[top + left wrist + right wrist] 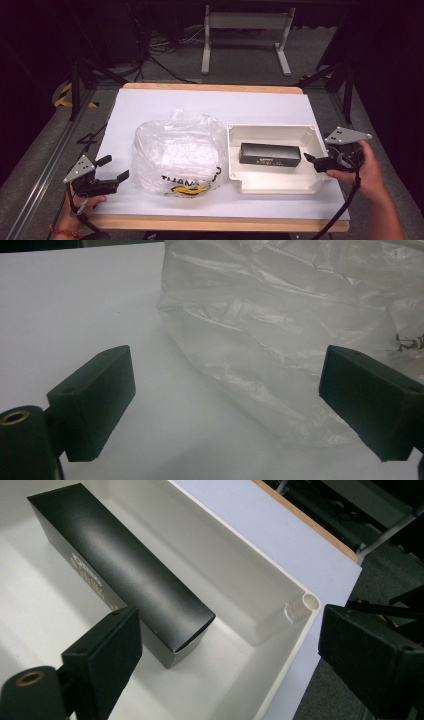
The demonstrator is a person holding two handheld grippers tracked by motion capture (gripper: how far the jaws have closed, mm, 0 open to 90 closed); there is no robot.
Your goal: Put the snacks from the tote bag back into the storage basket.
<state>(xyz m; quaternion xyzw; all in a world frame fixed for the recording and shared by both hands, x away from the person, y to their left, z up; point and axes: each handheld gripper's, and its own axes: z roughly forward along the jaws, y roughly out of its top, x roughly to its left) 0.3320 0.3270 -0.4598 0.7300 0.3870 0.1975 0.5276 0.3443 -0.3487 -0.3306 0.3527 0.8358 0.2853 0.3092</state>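
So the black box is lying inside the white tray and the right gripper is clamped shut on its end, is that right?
Not quite. The black box does lie inside the white tray, but the right gripper is open, not clamped on it. The right gripper view shows its jaws standing wide apart, with the end of the box just off the left jaw and nothing pressed between the pads.

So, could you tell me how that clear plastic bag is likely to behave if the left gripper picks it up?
The plastic bag looks thin and crumpled, so it would probably sag and fold rather than hold its shape. Its glossy film may slip between the left gripper pads, and it seems light.
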